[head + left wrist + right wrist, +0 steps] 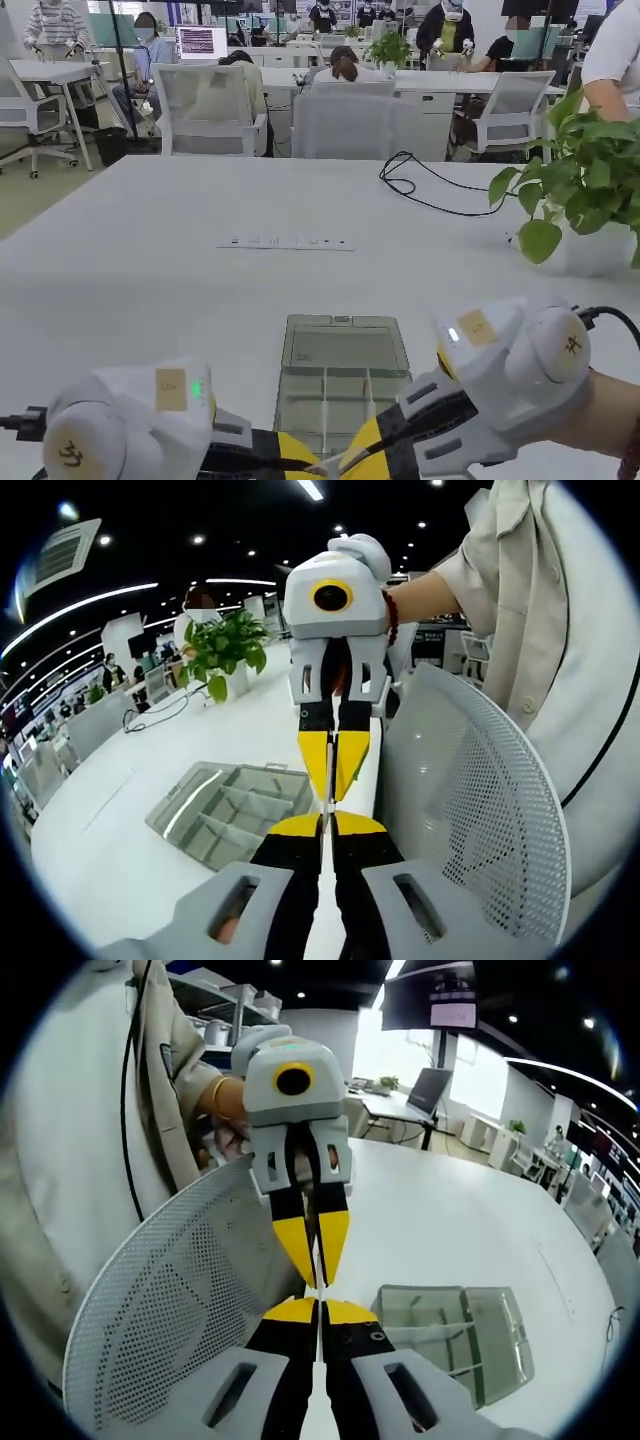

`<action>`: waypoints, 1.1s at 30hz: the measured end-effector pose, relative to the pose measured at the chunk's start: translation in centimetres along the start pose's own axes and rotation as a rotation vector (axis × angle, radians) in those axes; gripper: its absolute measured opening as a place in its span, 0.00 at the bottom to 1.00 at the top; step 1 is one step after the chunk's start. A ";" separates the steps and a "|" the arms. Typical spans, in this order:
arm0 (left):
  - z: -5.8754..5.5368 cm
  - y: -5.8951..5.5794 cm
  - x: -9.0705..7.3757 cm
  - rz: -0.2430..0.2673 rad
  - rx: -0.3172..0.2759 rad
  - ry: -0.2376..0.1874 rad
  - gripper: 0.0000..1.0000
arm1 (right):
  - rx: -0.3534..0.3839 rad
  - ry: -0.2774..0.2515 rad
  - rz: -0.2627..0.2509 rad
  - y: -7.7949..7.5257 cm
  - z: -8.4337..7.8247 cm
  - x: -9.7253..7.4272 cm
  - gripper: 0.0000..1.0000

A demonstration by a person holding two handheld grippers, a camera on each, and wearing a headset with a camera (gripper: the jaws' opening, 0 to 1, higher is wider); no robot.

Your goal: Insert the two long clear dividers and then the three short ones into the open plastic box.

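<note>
Plastic box (345, 348), dividers (325, 405) inside; left hand-held gripper (312, 466), right hand-held gripper (352, 456) each pinched together, tips touching; stickers (171, 390) unreadable.

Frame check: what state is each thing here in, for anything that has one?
plastic box: open
lid: folded back flat on the table
dividers: standing inside the plastic box
left gripper: shut, empty
right gripper: shut, empty, tip to tip with the left gripper

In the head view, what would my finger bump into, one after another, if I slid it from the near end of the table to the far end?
Box → white strip → black cable → grey chair.
</note>
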State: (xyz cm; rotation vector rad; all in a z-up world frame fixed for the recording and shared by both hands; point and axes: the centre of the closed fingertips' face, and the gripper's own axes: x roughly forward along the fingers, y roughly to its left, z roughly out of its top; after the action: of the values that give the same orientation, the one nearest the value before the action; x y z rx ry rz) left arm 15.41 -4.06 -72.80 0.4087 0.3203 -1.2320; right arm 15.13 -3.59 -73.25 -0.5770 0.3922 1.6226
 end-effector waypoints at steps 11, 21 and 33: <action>0.0 1.5 -0.1 0.087 -0.074 -0.014 0.02 | 0.029 -0.005 -0.055 -1.2 0.1 -0.3 0.02; -0.3 2.5 -0.3 0.148 -0.146 -0.040 0.19 | 0.064 0.012 -0.143 -3.5 -0.4 -0.9 0.02; -0.4 4.0 -0.8 0.233 -0.277 -0.091 0.35 | 0.102 0.030 -0.238 -6.4 -1.2 -1.4 0.02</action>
State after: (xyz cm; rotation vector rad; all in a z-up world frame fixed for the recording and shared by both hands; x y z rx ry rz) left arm 19.01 -2.07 -72.30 0.1452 0.3489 -0.9589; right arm 21.72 -4.51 -72.90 -0.5496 0.4093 1.3597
